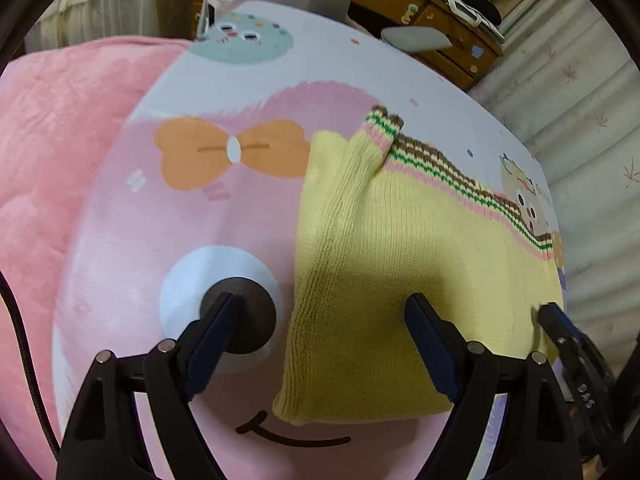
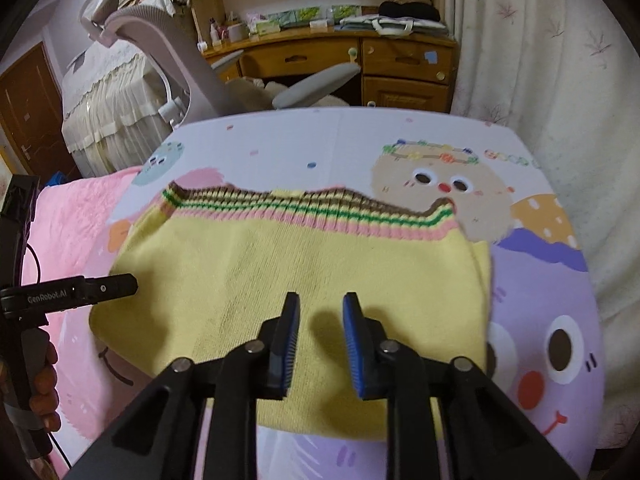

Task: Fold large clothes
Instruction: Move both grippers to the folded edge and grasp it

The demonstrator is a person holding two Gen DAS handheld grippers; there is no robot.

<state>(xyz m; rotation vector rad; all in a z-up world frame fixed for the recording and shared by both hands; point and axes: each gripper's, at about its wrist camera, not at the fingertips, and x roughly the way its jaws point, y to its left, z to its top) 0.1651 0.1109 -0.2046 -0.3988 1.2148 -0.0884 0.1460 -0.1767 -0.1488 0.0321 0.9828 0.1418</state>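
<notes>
a home bedroom: cartoon bedsheet (image 2: 360, 136), wooden desk (image 2: 400, 60), curtains (image 2: 540, 40).

the right gripper (image 2: 320, 344) hangs low over a folded yellow knit sweater (image 2: 280, 280), its two blue-padded fingers (image 2: 354, 352) set a narrow gap apart with nothing between them (only their shadow falls on the knit). the sweater lies flat on a cartoon-printed bed sheet (image 2: 540, 320), its striped ribbed hem (image 2: 304, 212) of pink, green and brown along the far edge. at the left edge the left gripper (image 2: 108, 286) reaches in over the sweater's left side, a hand (image 2: 42, 384) round its handle. beyond the bed stand a grey chair (image 2: 192, 68) and a wooden desk (image 2: 400, 68).
</notes>
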